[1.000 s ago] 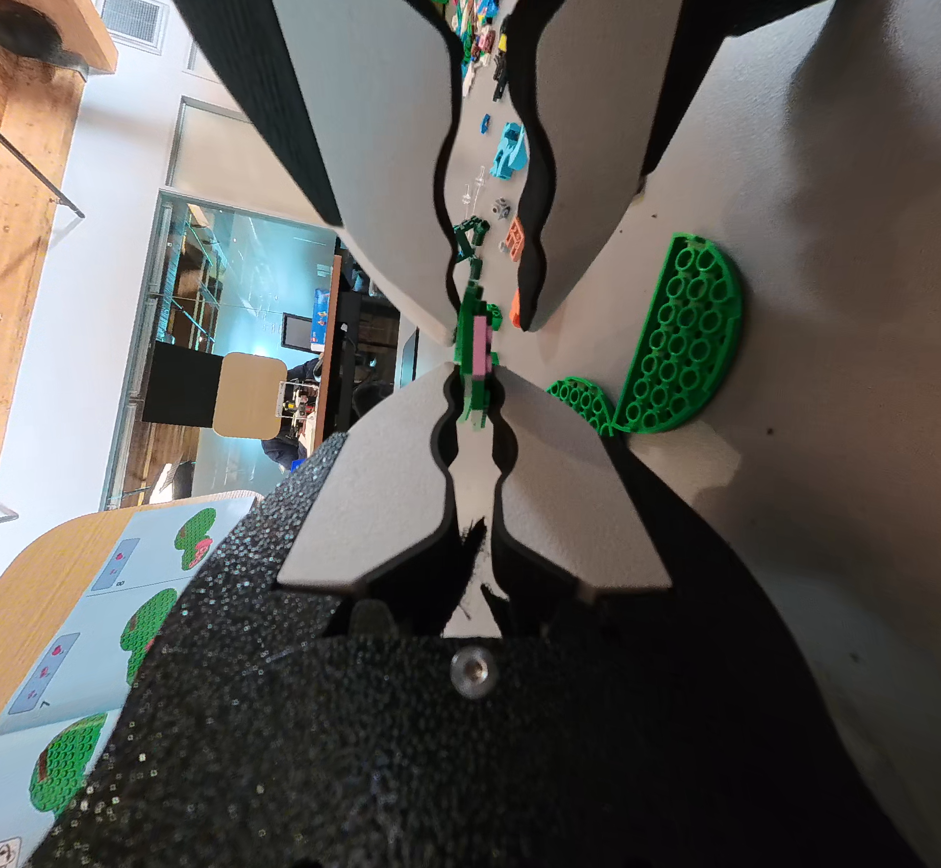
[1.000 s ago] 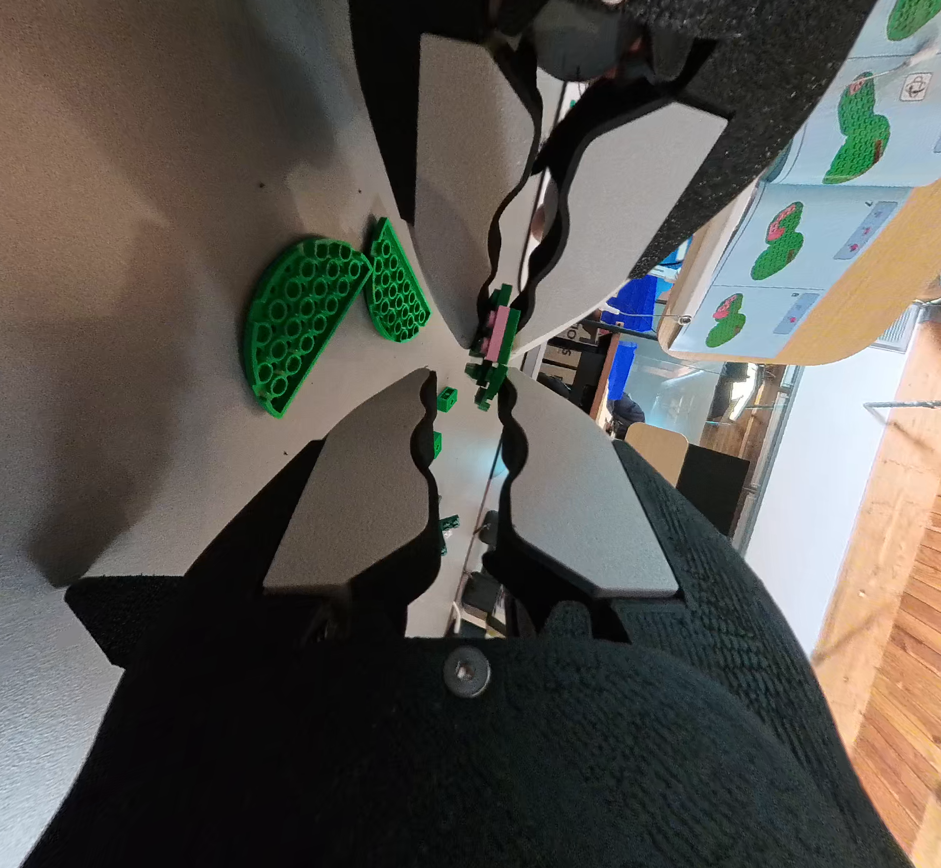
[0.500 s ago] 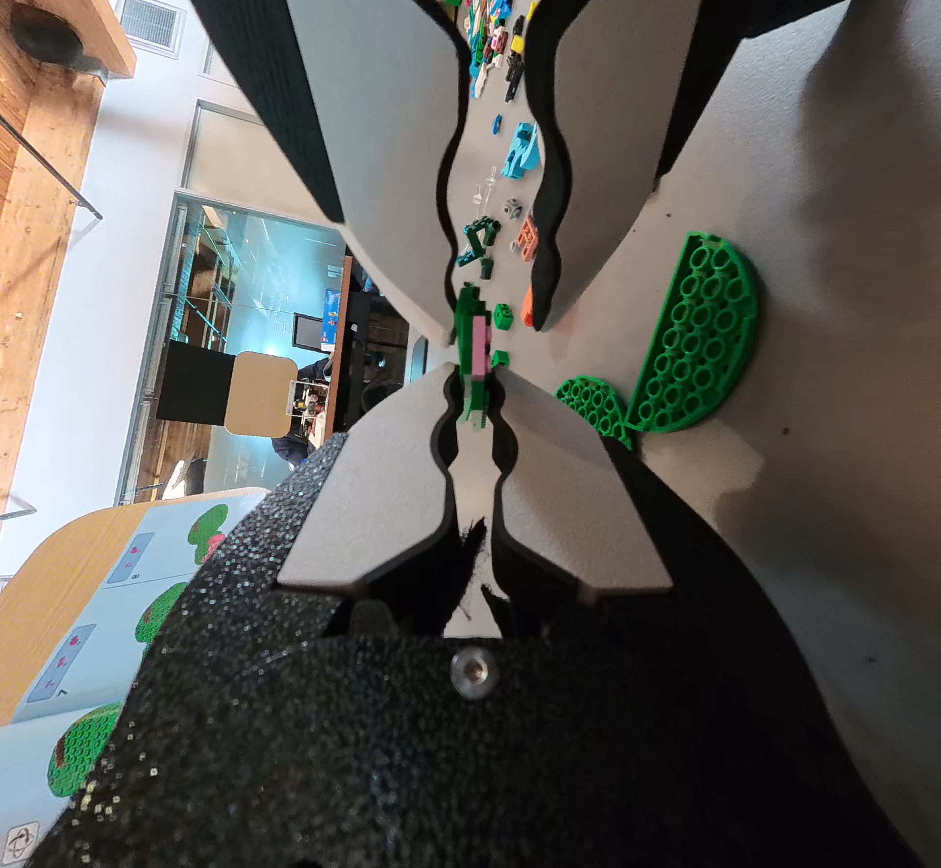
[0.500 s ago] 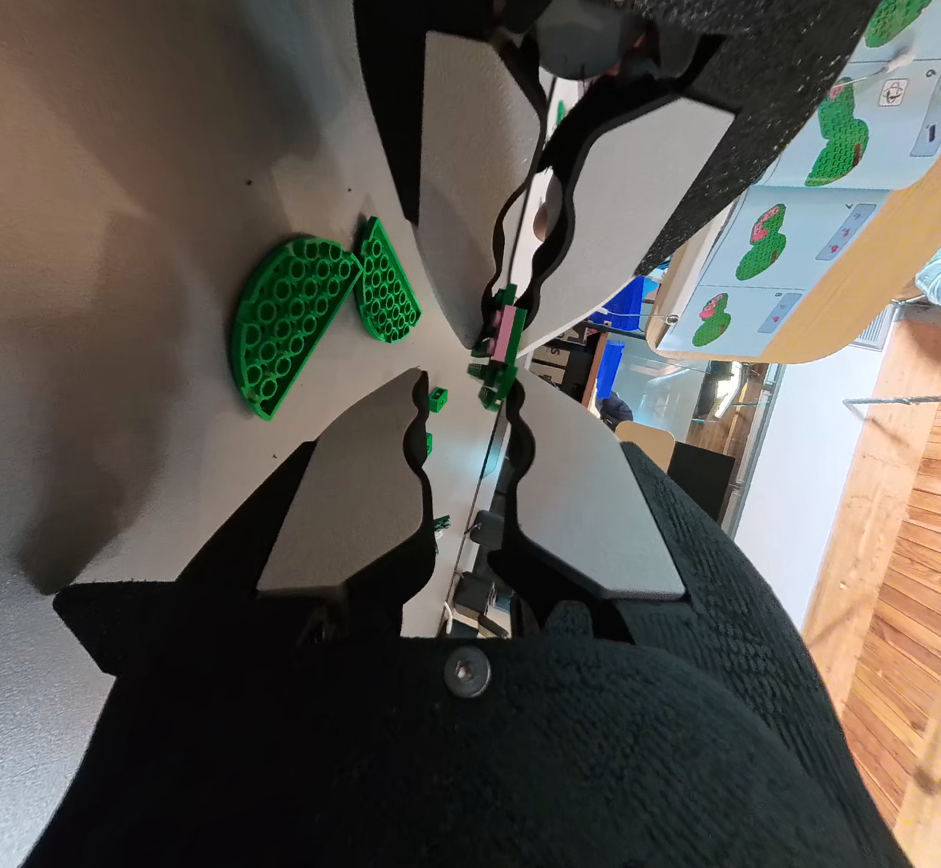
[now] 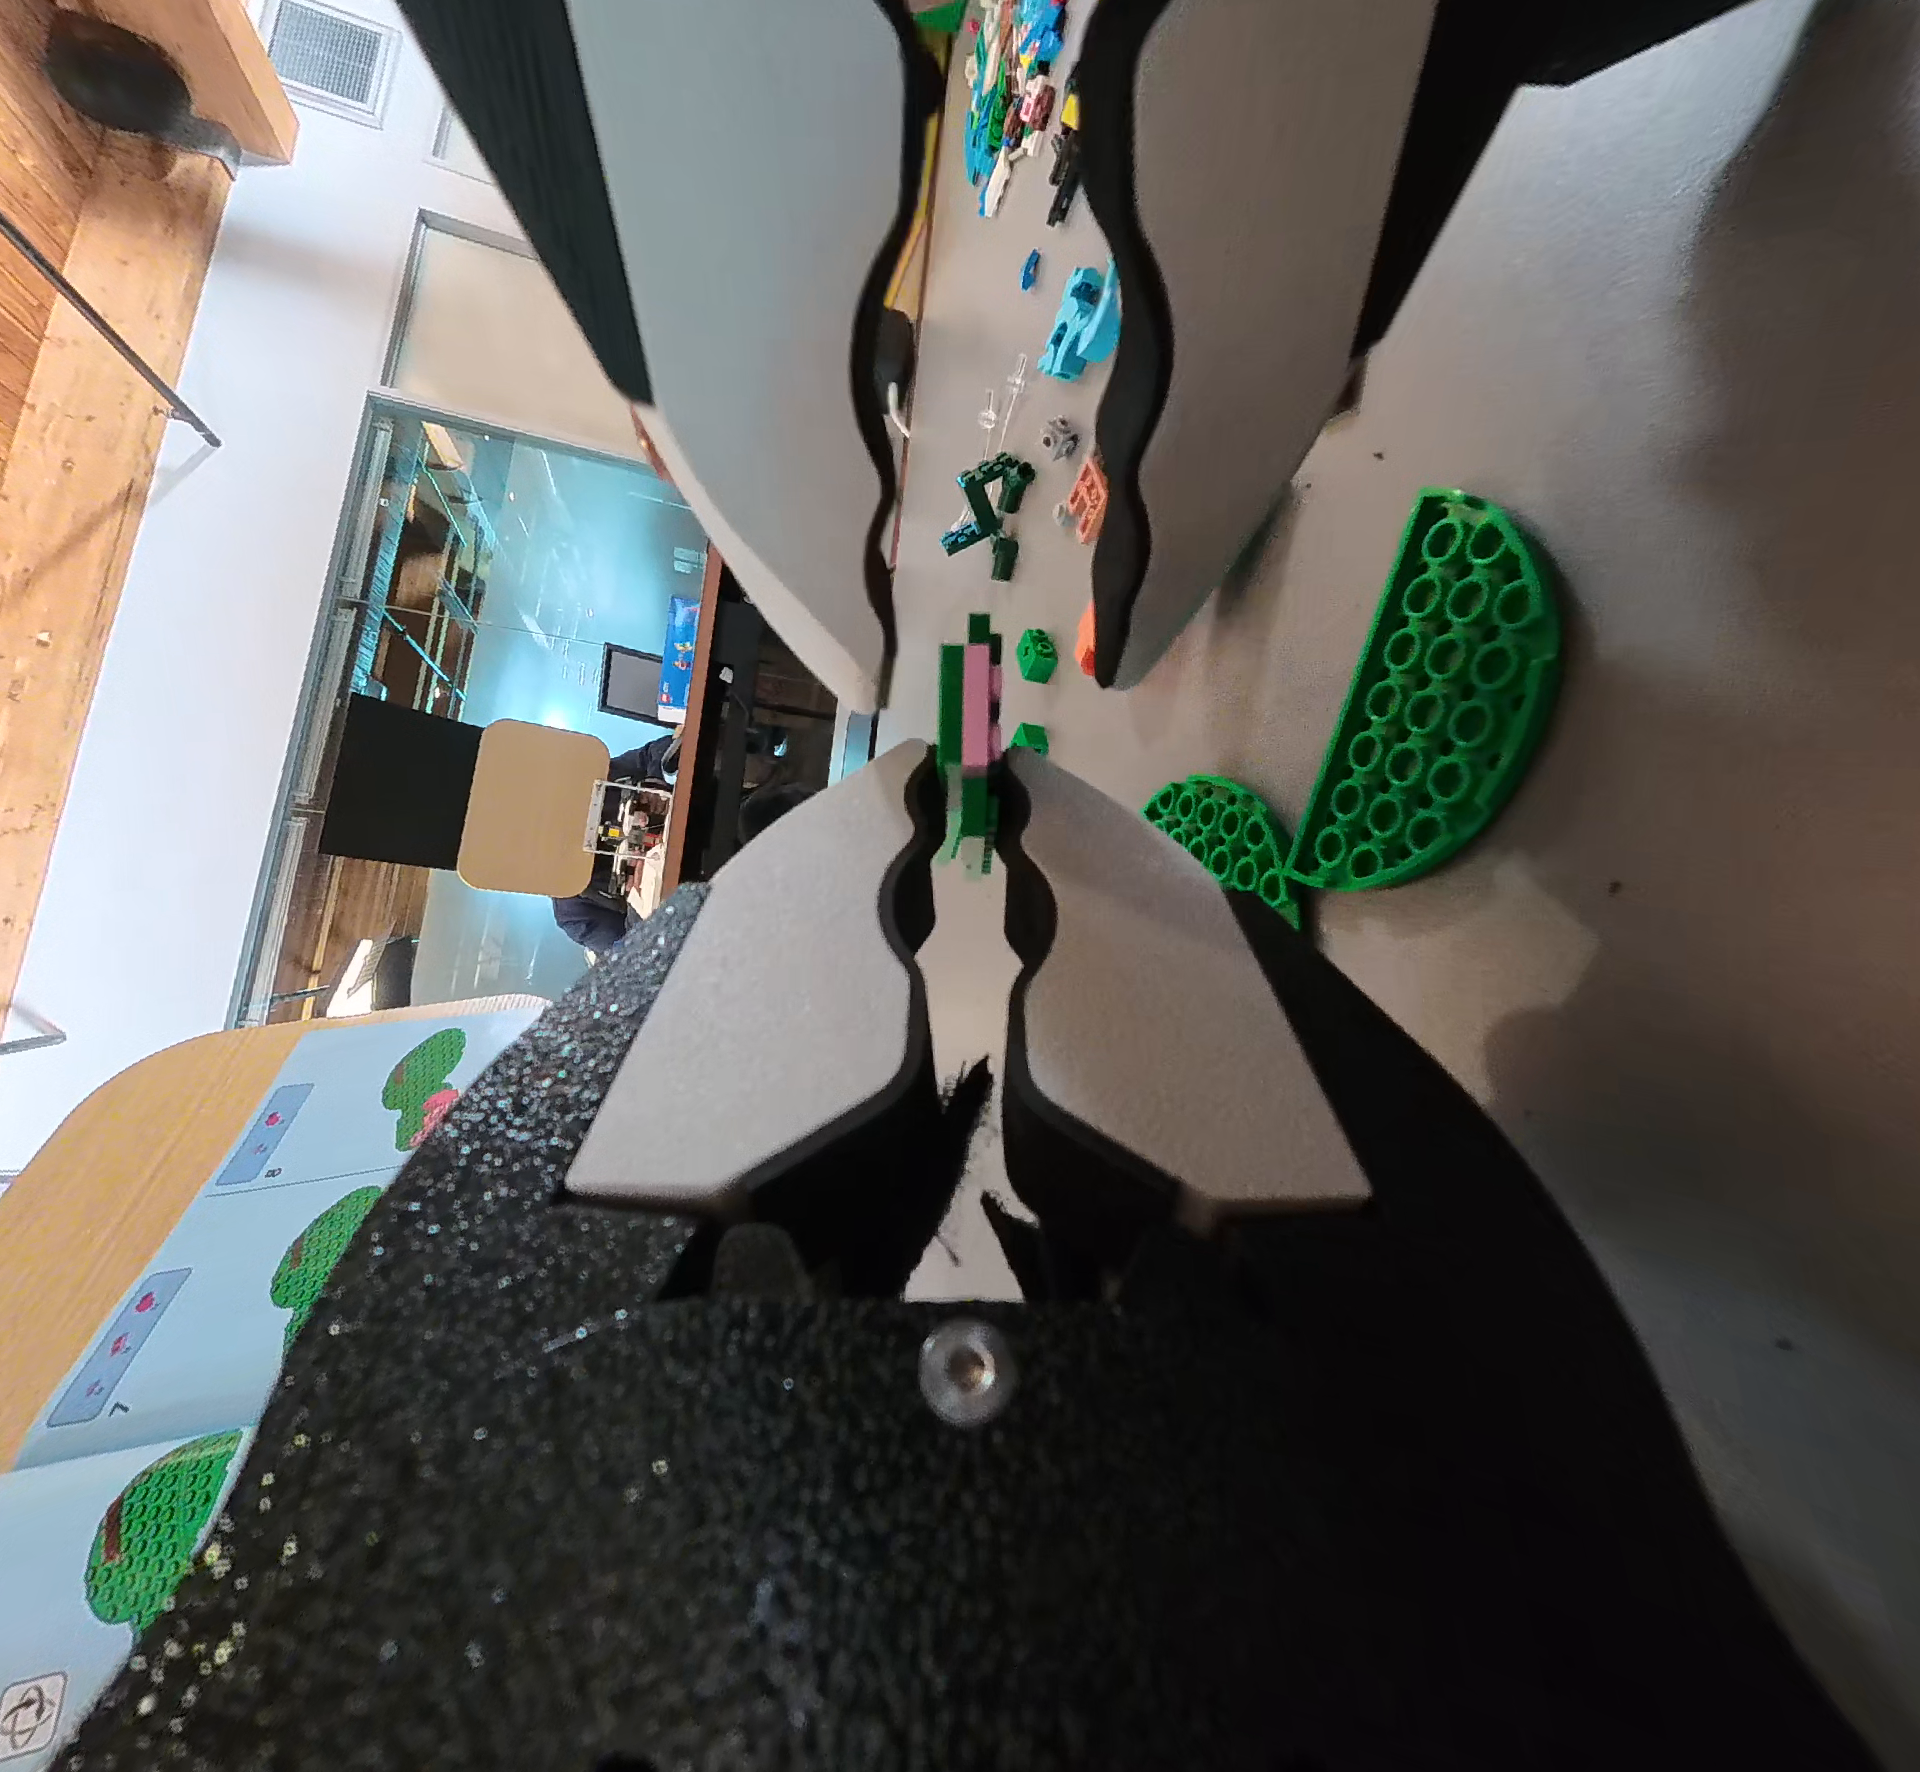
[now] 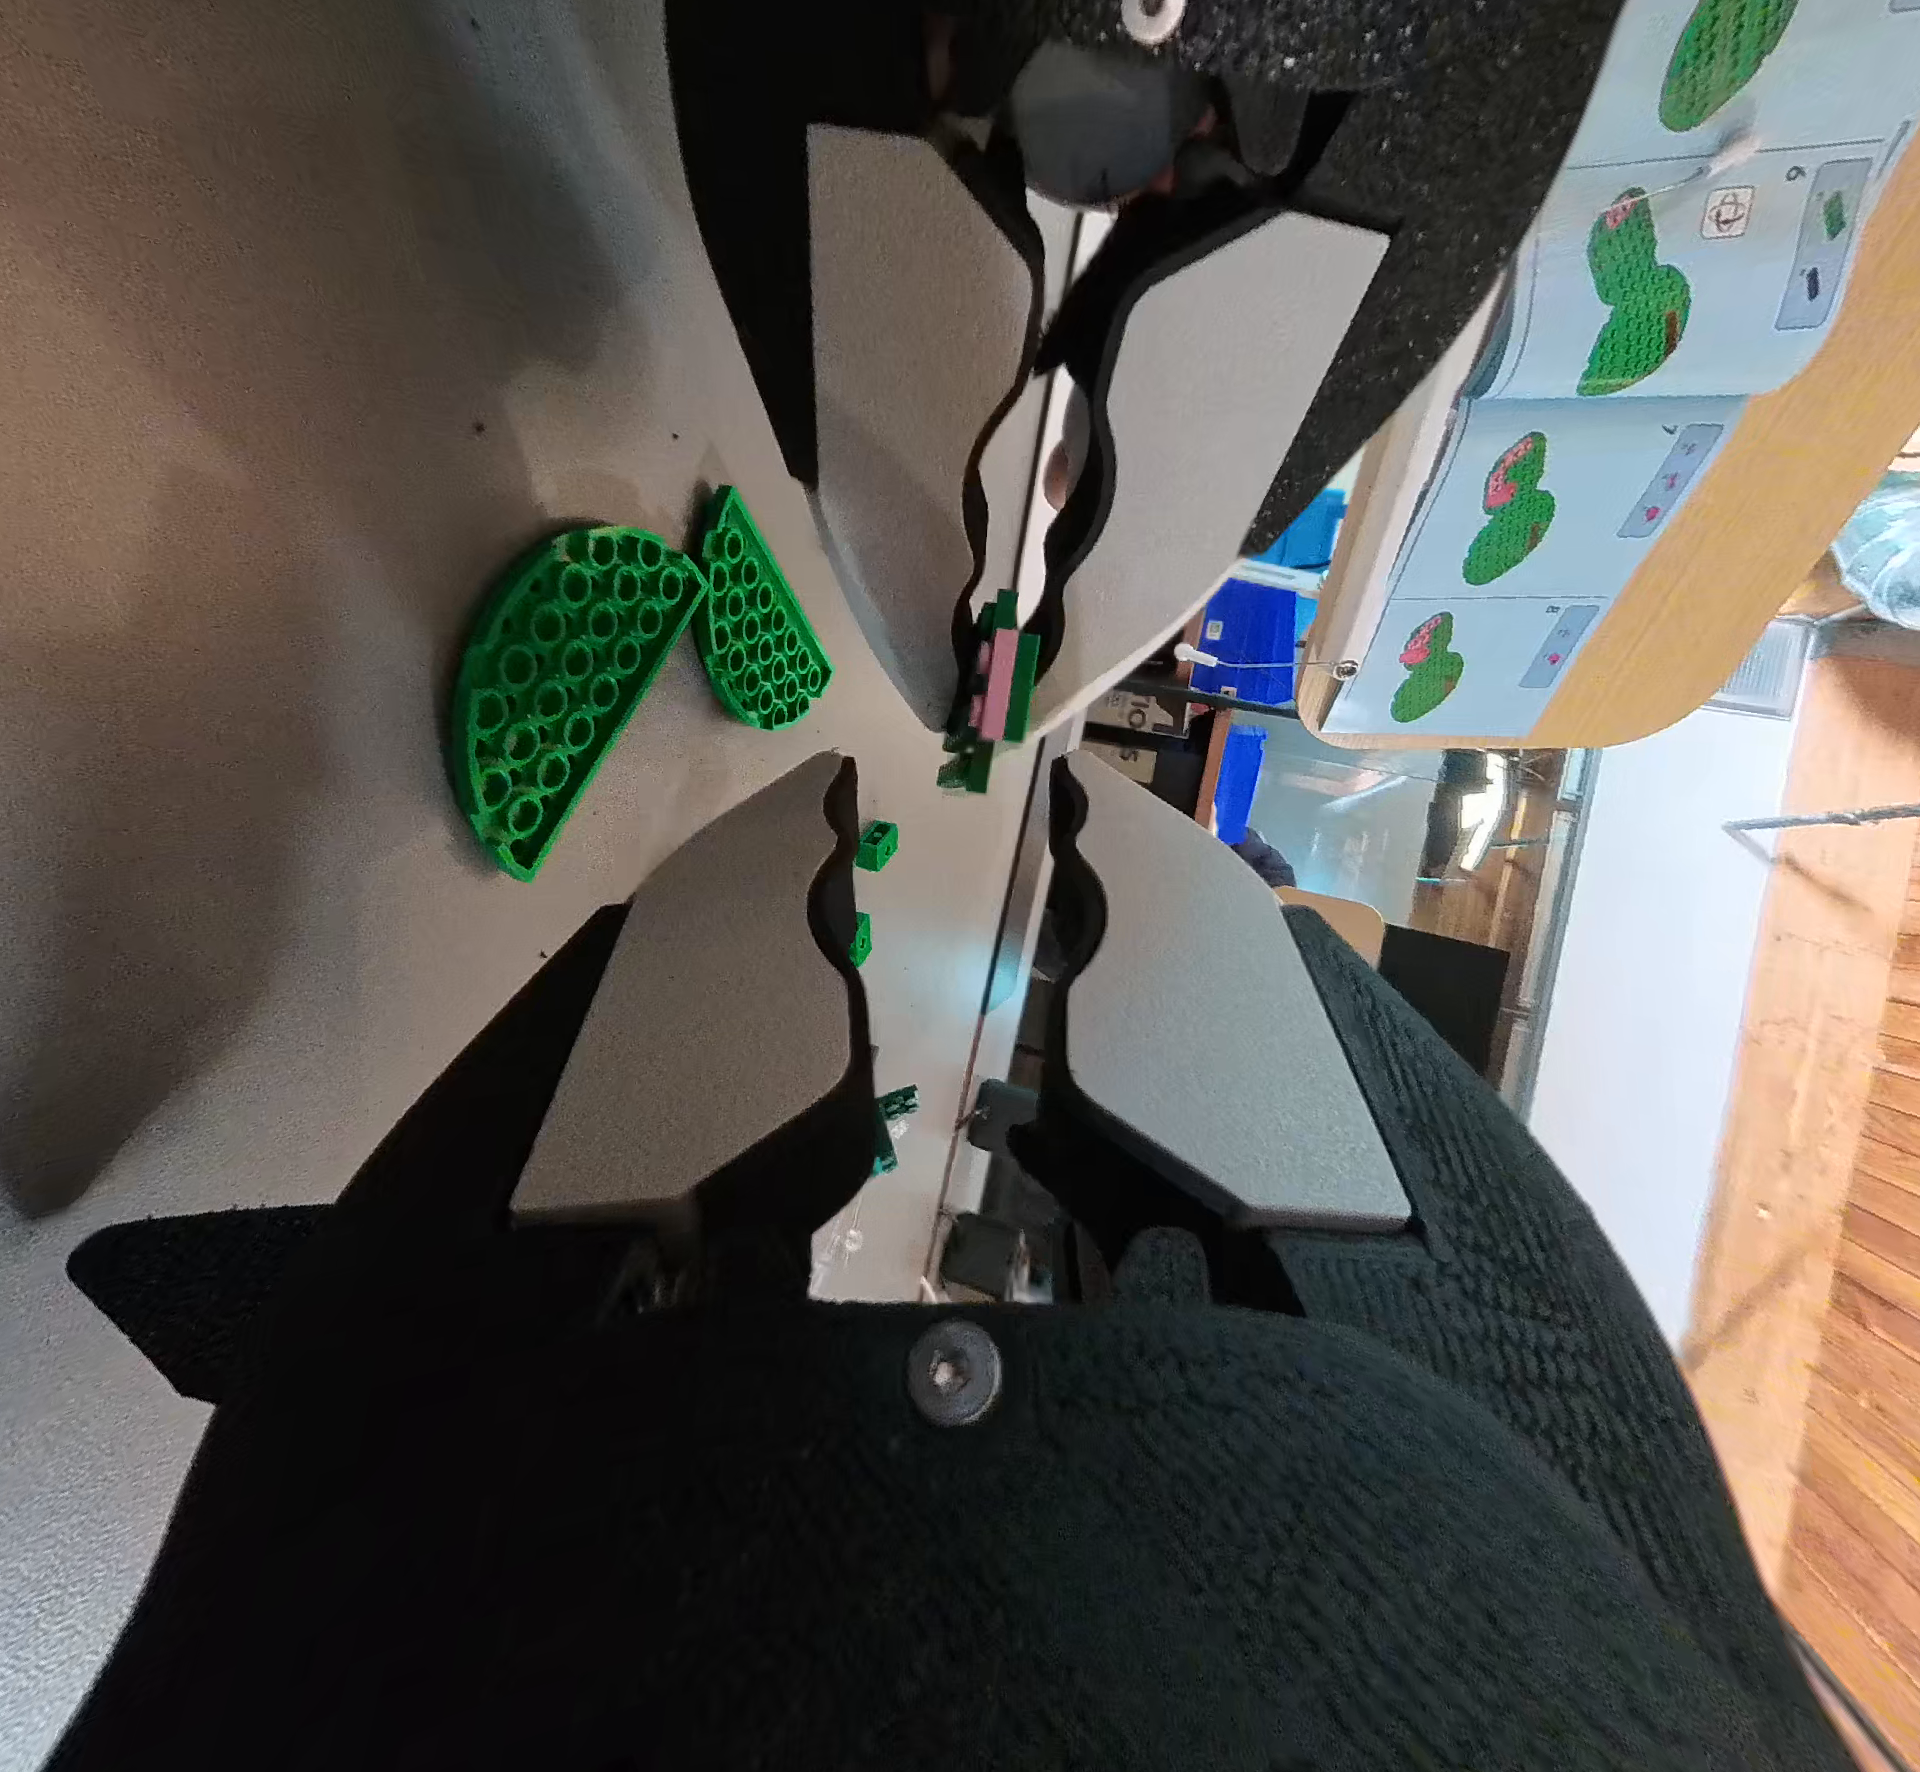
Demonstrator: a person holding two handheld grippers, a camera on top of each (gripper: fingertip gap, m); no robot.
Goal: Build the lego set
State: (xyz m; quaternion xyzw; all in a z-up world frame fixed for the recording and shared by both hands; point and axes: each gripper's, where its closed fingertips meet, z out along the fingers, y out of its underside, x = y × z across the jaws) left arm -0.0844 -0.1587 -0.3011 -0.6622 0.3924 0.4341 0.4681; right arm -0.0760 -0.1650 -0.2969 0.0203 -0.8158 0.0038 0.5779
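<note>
My left gripper (image 5: 966, 758) is shut on a small green-and-pink lego assembly (image 5: 971, 735), held edge-on above the grey table (image 5: 1683, 288). My right gripper (image 6: 951, 766) is open and empty; its fingertips face the assembly's free end (image 6: 1000, 673) with a small gap. In the left wrist view the right gripper's fingers (image 5: 810, 475) stand wide on either side of that end. Two green half-round plates, one large (image 5: 1439, 704) and one small (image 5: 1216, 834), lie studs-down on the table beside both grippers. They also show in the right wrist view, large (image 6: 561, 683) and small (image 6: 764, 626).
Two small green bricks (image 5: 1036, 654) lie just past the assembly. Dark green pieces (image 5: 987, 507), a light blue piece (image 5: 1086, 330) and a pile of mixed bricks (image 5: 1029, 60) lie farther along the table. An open instruction booklet (image 6: 1538, 538) rests on a wooden board. My left and right fingertips are right by each other.
The right gripper's jaws have opened wider and drawn back a little from the assembly's end. The left gripper keeps its hold on the assembly.
</note>
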